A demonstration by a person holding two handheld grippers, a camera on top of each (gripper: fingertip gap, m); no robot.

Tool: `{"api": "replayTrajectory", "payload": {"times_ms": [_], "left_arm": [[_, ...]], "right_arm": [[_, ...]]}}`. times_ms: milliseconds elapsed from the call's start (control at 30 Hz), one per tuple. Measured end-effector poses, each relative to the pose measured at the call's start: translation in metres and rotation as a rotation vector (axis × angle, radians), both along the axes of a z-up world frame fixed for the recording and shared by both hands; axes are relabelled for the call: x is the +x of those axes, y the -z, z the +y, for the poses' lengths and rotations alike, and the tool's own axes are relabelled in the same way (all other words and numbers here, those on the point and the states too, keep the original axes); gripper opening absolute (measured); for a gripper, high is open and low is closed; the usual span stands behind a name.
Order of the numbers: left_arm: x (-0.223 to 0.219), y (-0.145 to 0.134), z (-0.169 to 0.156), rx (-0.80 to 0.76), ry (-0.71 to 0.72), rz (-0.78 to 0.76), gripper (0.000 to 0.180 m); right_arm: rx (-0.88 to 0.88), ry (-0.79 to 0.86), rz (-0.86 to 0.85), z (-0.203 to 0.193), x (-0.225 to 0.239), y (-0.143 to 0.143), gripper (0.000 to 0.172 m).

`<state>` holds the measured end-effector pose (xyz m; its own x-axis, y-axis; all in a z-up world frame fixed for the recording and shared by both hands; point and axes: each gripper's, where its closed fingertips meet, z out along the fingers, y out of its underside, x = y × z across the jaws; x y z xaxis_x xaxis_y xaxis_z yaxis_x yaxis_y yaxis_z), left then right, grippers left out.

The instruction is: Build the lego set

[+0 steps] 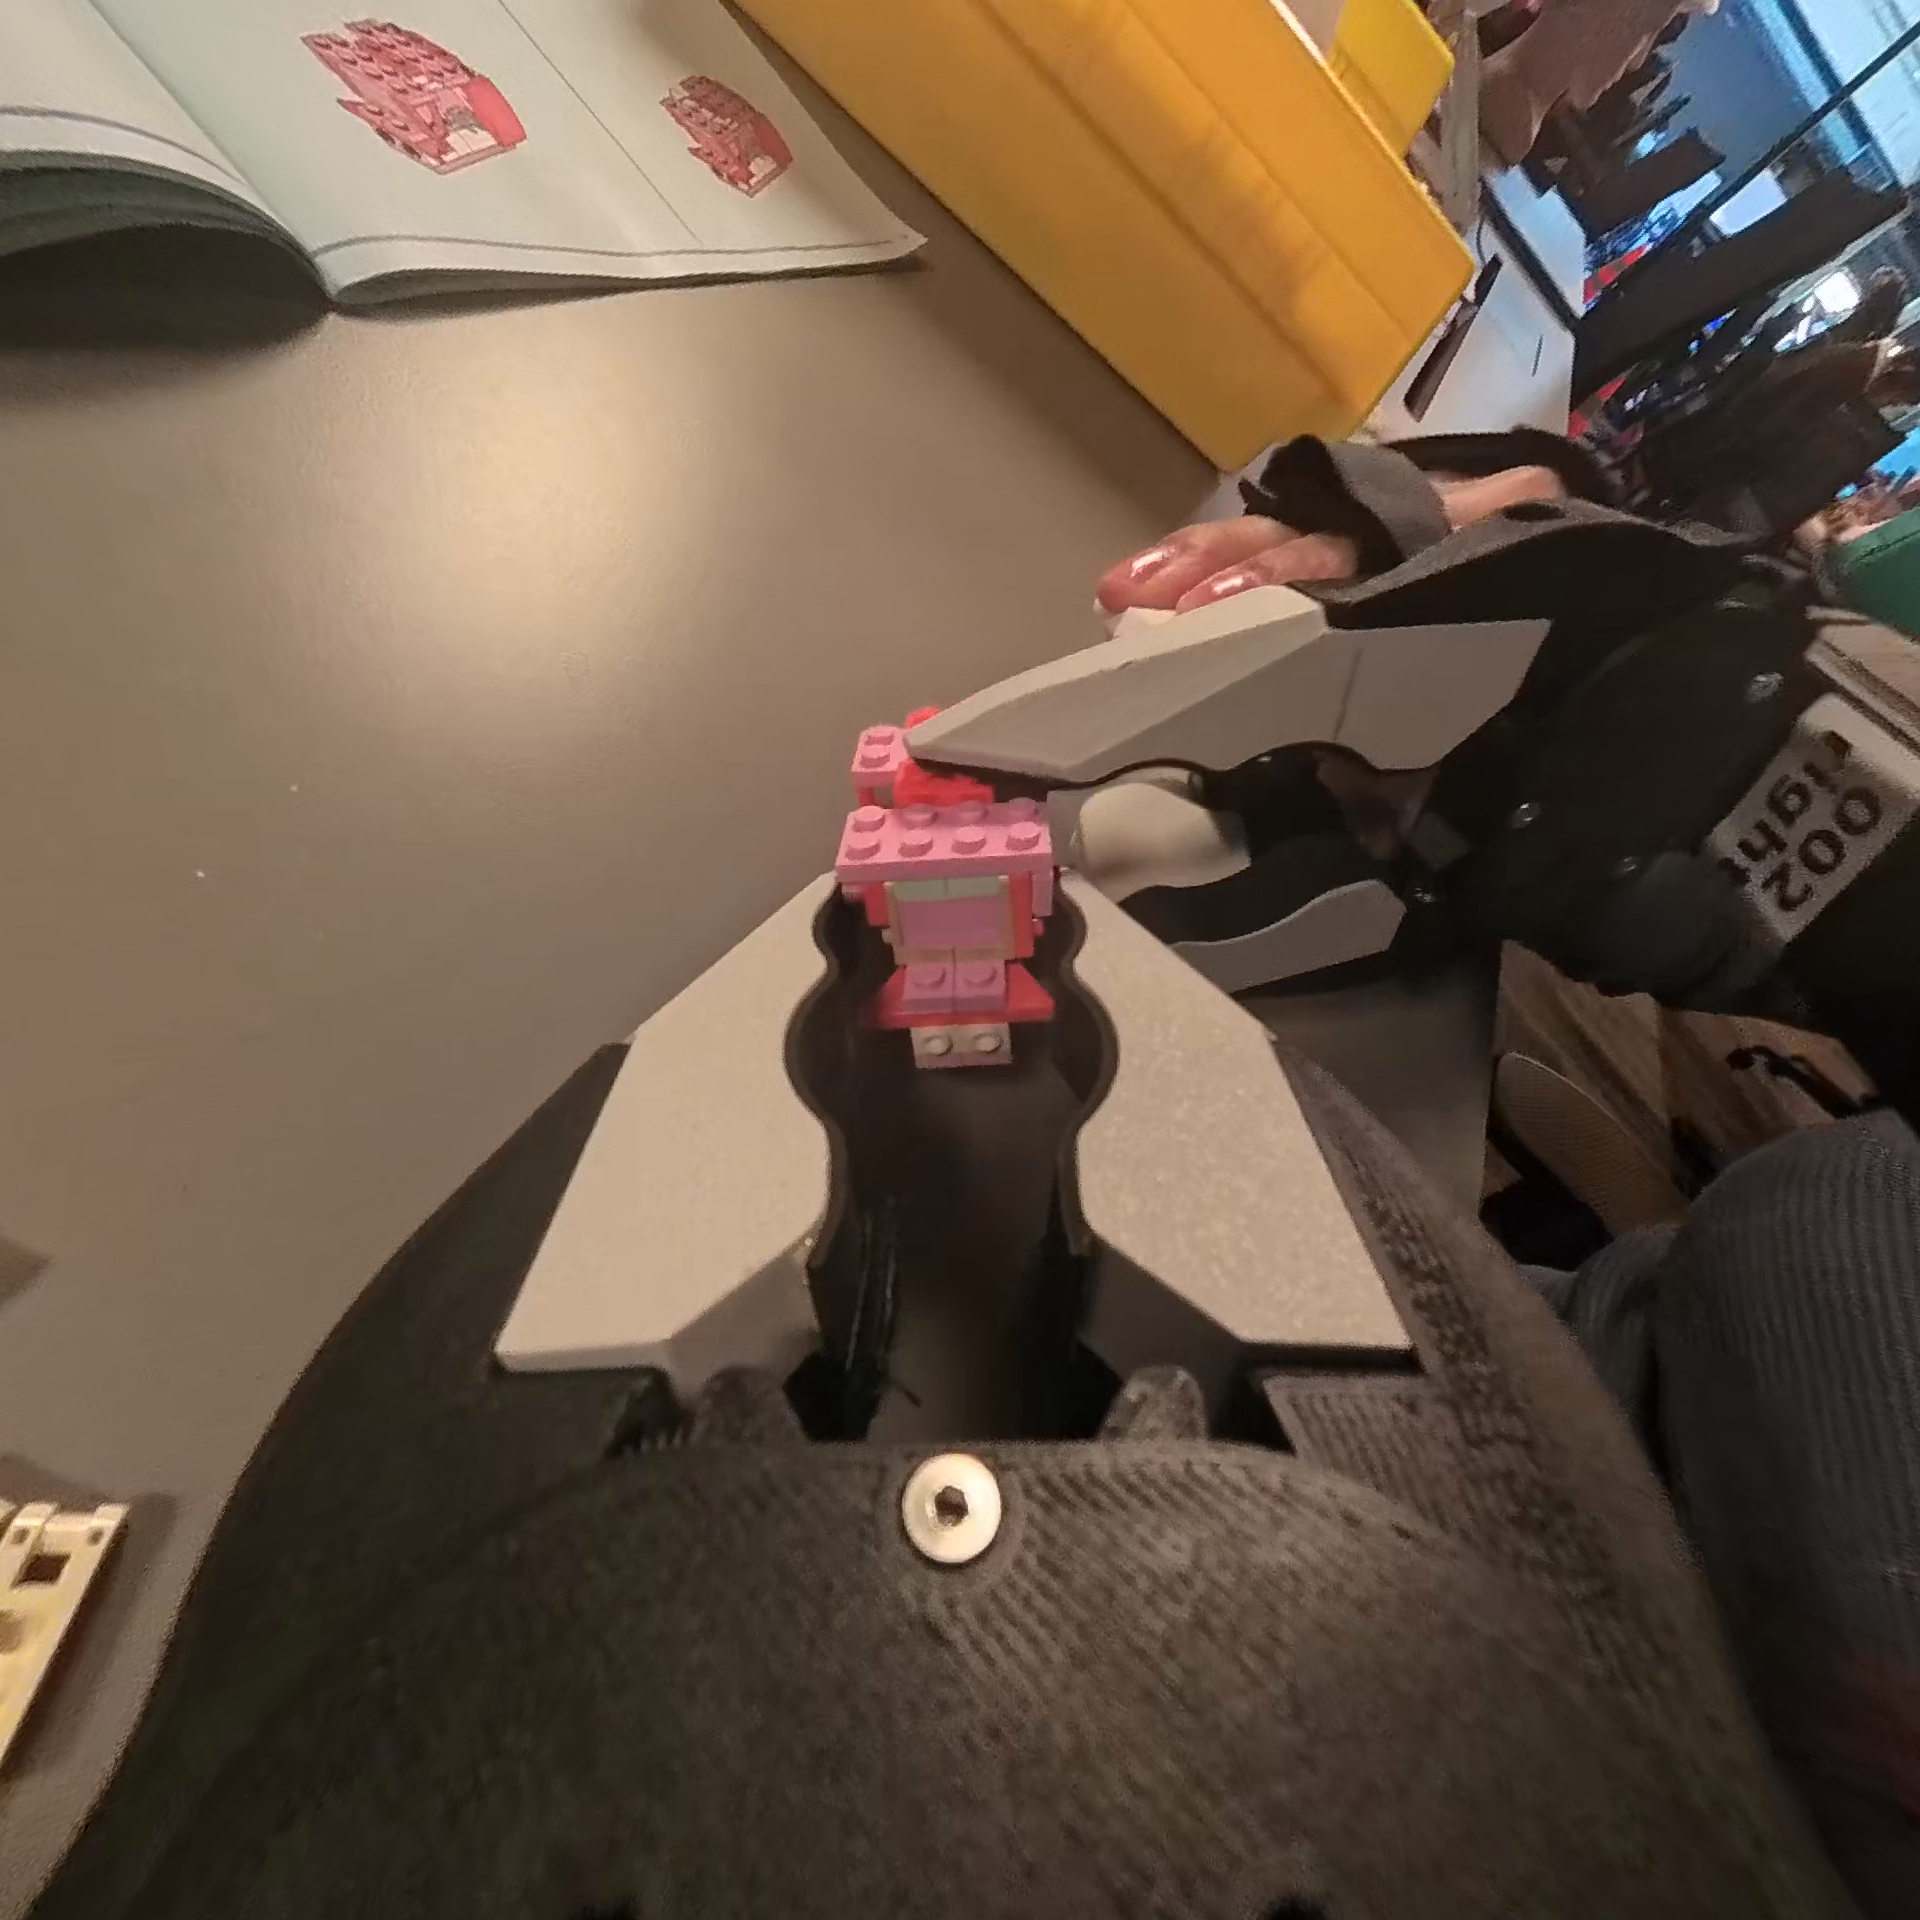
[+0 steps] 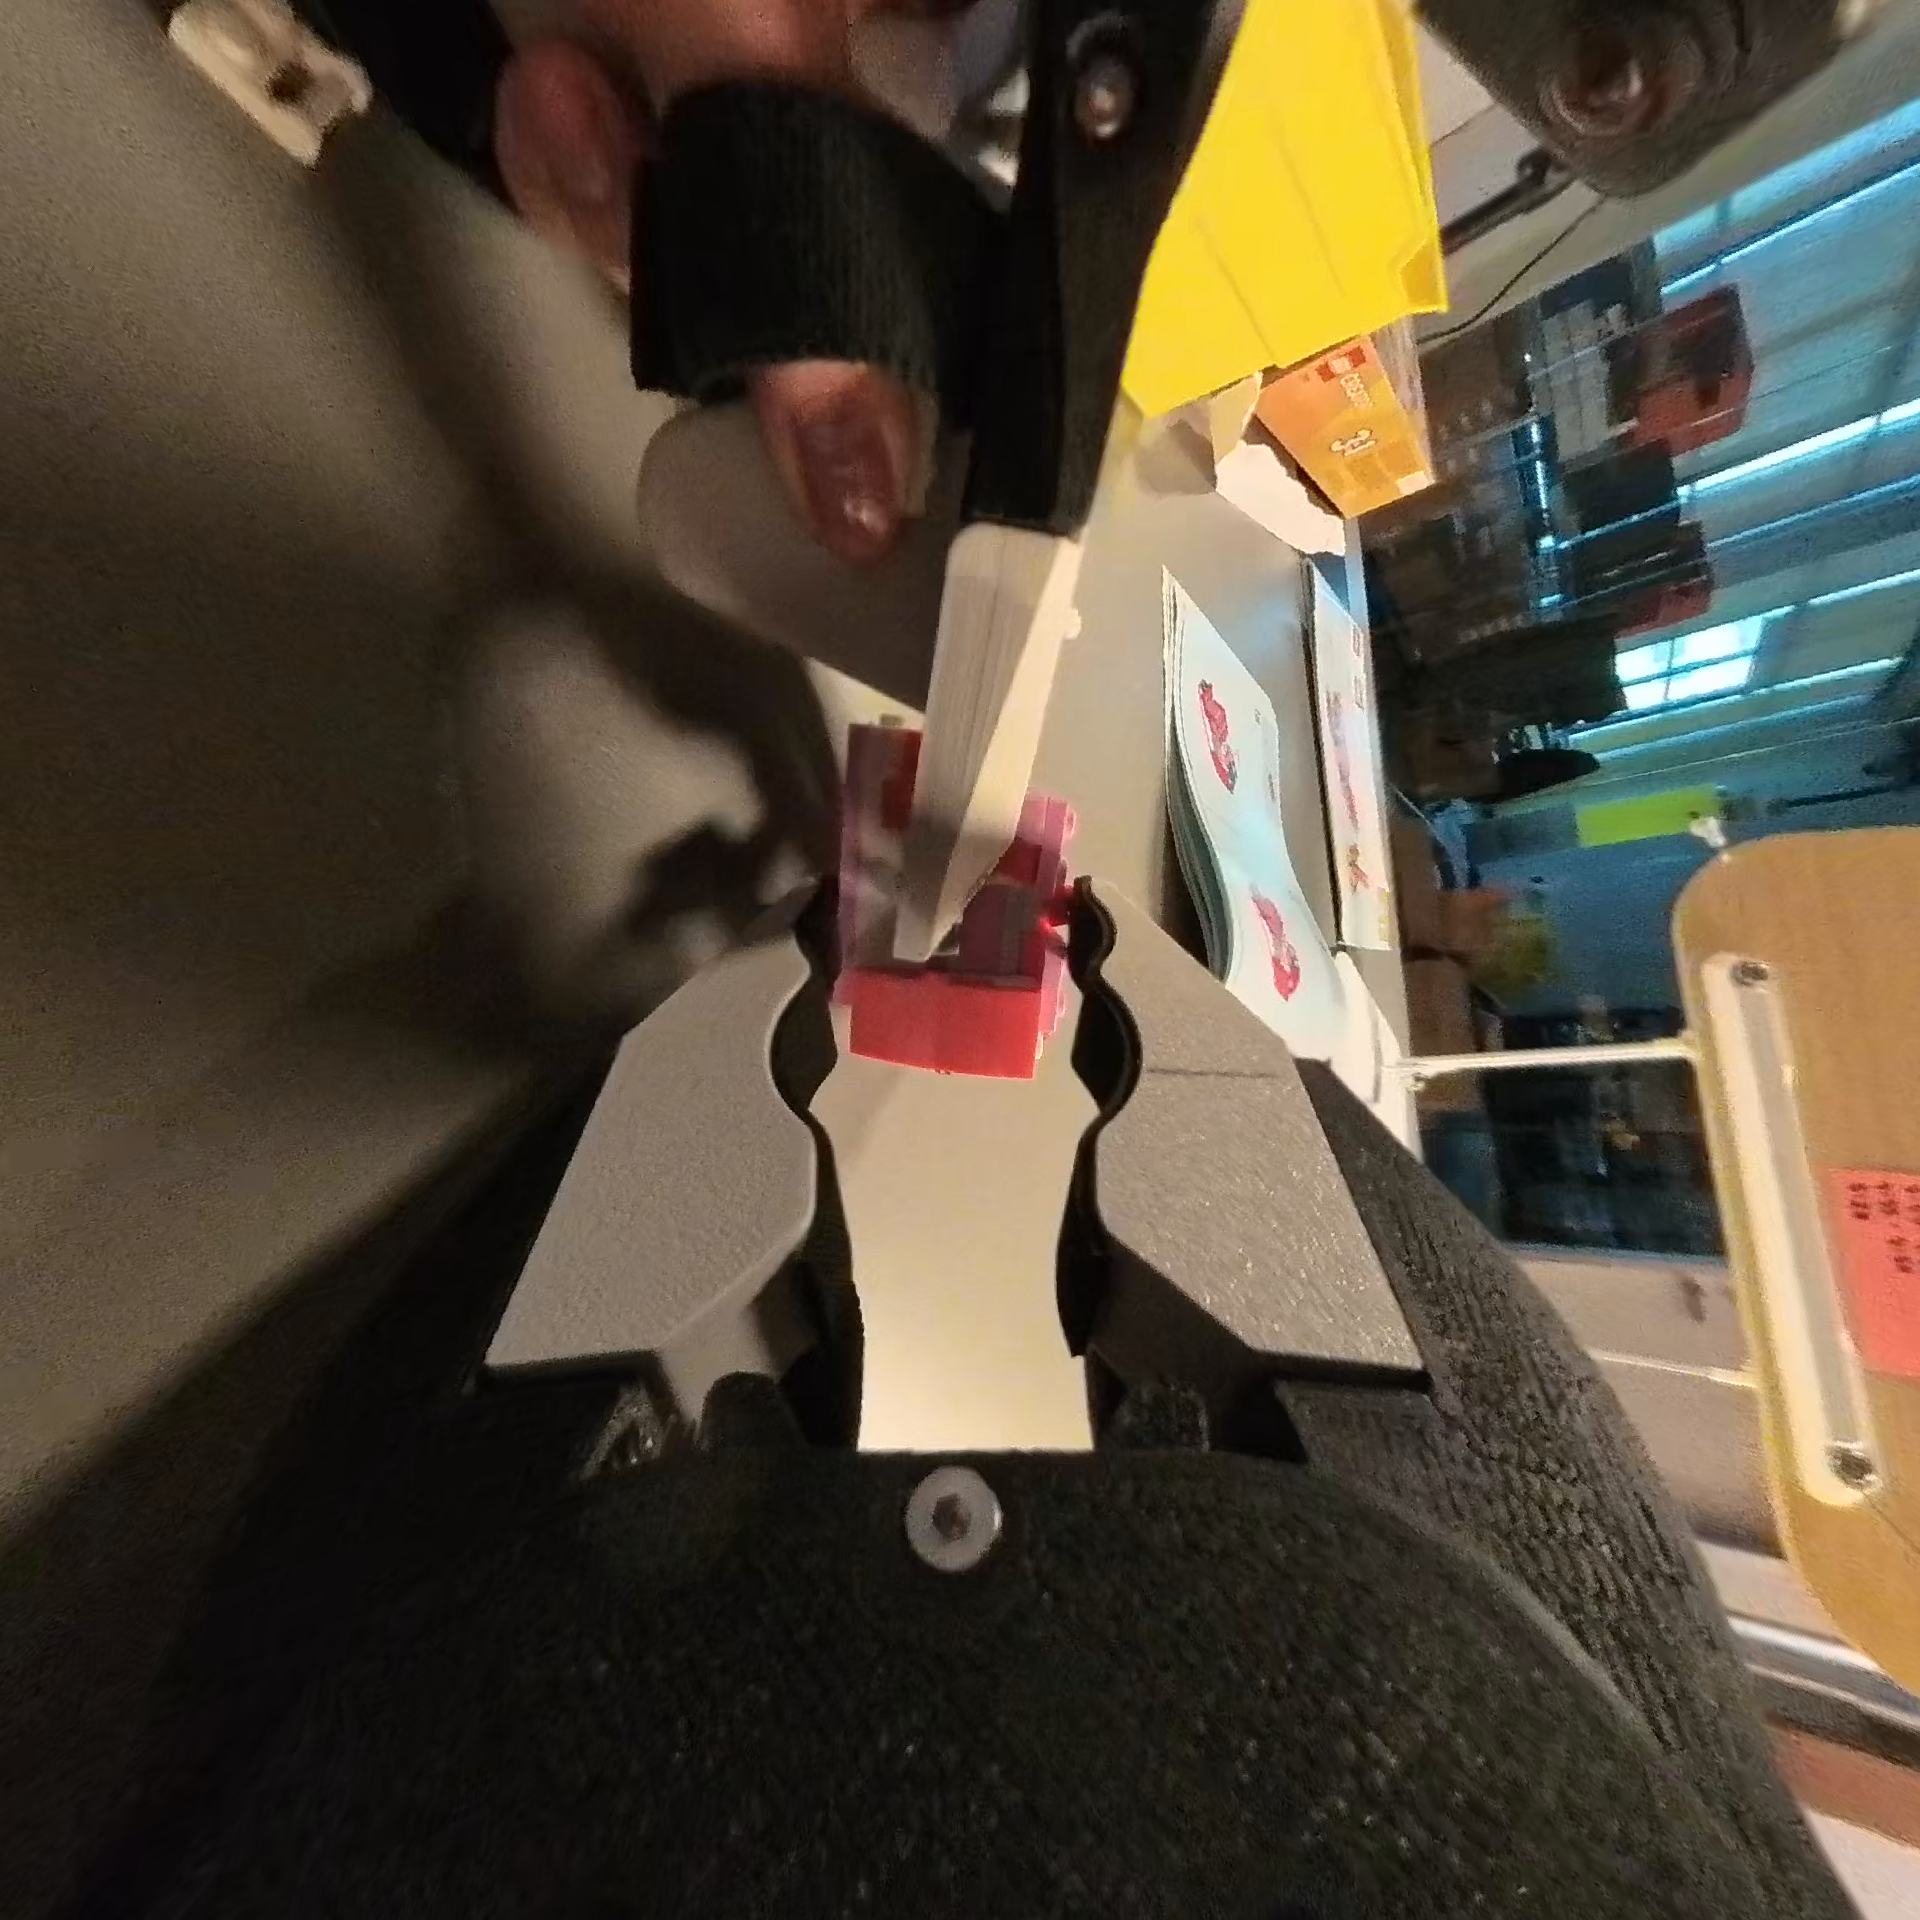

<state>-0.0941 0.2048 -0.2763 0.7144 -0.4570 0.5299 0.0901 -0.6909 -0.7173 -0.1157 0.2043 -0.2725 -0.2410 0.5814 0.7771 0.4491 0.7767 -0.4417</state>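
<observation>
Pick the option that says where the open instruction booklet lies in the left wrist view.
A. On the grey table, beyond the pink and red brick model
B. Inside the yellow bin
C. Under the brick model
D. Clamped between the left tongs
A: the open booklet lies flat on the grey table, well beyond the pink and red brick model, which sits between the left tongs; the yellow bin stands beside it.
</observation>
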Motion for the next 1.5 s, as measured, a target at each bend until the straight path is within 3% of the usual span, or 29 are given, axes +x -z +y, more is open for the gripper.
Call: {"api": "replayTrajectory", "payload": {"times_ms": [200, 367, 500, 967, 1500], "left_arm": [[-0.005, -0.014, 0.000, 0.036, -0.011, -0.122, 0.036], [-0.011, -0.032, 0.004, 0.167, -0.043, -0.137, 0.057], [-0.012, -0.043, 0.006, 0.311, -0.066, -0.043, 0.051], [0.010, -0.060, 0.004, 0.490, -0.044, 0.009, 0.027], [0.011, -0.070, 0.001, 0.540, -0.049, -0.058, 0.027]], "right_arm": [[0.079, 0.014, 0.075, 0.010, -0.001, -0.008, 0.044], [0.149, 0.043, 0.196, 0.019, 0.000, -0.029, 0.044], [0.216, 0.044, 0.287, 0.019, 0.003, -0.047, 0.044], [0.306, -0.006, 0.420, 0.007, 0.006, -0.070, 0.042], [0.259, 0.000, 0.488, 0.002, 0.008, -0.083, 0.044]]}}
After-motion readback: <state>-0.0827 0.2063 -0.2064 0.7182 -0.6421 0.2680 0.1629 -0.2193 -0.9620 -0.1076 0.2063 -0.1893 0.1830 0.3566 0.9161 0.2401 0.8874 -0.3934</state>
